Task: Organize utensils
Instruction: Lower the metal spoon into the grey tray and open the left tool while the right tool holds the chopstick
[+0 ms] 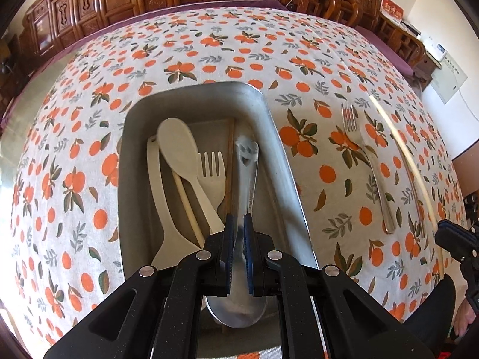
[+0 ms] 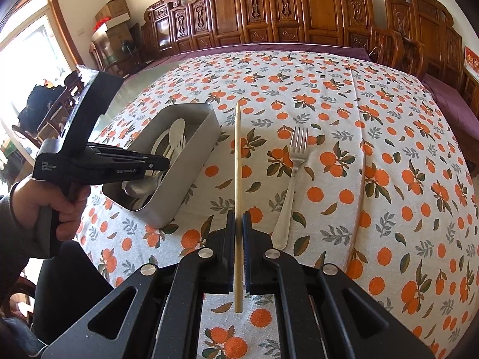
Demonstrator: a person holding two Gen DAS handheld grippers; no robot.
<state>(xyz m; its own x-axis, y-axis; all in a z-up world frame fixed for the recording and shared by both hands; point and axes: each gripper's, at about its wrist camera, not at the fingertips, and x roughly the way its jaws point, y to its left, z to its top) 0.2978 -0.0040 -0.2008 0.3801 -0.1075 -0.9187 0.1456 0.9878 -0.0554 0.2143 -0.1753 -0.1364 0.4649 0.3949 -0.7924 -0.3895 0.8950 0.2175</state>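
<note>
1. Metal tray [image 1: 278, 161] stands on the orange-print tablecloth [image 1: 209, 53], long walls running away from the left wrist camera. Cloth beyond the tray's far end and to its left is bare; the table's far edge meets carved wooden chairs [image 2: 299, 15].
2. Right of the tray, well apart from it: 1 metal fork [image 2: 292, 179] flat on the cloth.
3. Left gripper [image 1: 238, 224]: jaws nearly together, clamped on the handle of a metal spoon [image 1: 247, 167]. The spoon's bowl sits under the gripper body, its handle end points into the tray, over the contents.
4. Right gripper [image 2: 238, 218]: jaws nearly together, clamped on 1 pale chopstick [image 2: 238, 161], held between tray and fork, tip pointing away.
5. Tray contents, left wrist view: 1 white spatula [image 1: 157, 185], 1 white spoon [image 1: 179, 146], 1 white fork [image 1: 211, 167], 1 pale chopstick [image 1: 187, 206], 1 brown stick [image 1: 230, 161].
</note>
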